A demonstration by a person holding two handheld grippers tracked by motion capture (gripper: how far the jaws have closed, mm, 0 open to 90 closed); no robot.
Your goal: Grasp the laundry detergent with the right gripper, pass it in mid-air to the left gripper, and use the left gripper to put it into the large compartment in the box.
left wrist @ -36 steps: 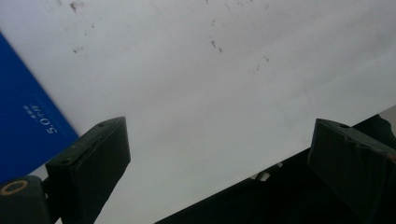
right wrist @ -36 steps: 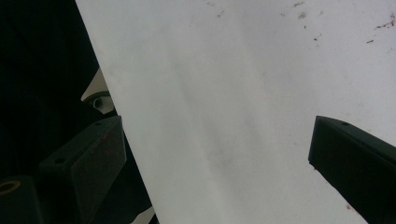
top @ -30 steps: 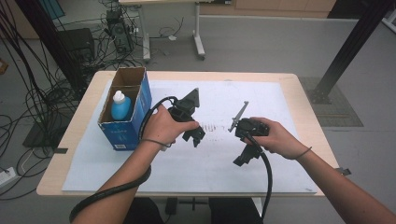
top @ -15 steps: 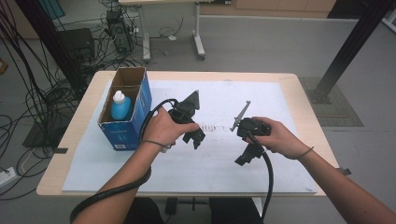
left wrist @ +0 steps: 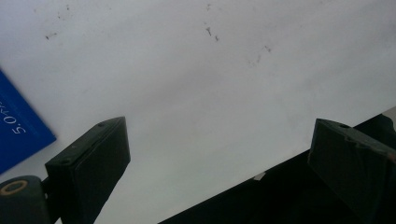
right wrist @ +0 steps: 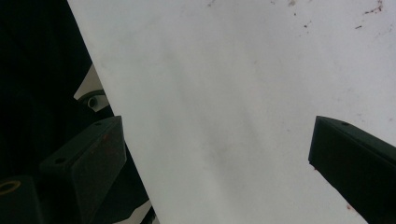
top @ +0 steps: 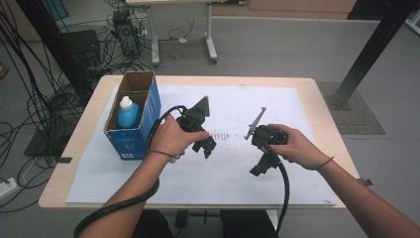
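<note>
claws [top: 205, 148] [top: 259, 168] open, above white sheet [top: 223, 173]

Two grippers held over the white sheet, holding nothing.

The left gripper [top: 204, 147] is black, gripped in the left hand [top: 171, 137] above the middle of the sheet [top: 198, 178], just right of the blue box [top: 133, 131]; its fingers [left wrist: 88, 163] stand wide apart with only bare sheet between them. The right gripper [top: 261, 168] is black too, held in the right hand [top: 292, 146] well apart from the left one, tilted down toward the sheet's near edge, its fingers [right wrist: 355, 163] likewise spread wide over bare paper.
</note>
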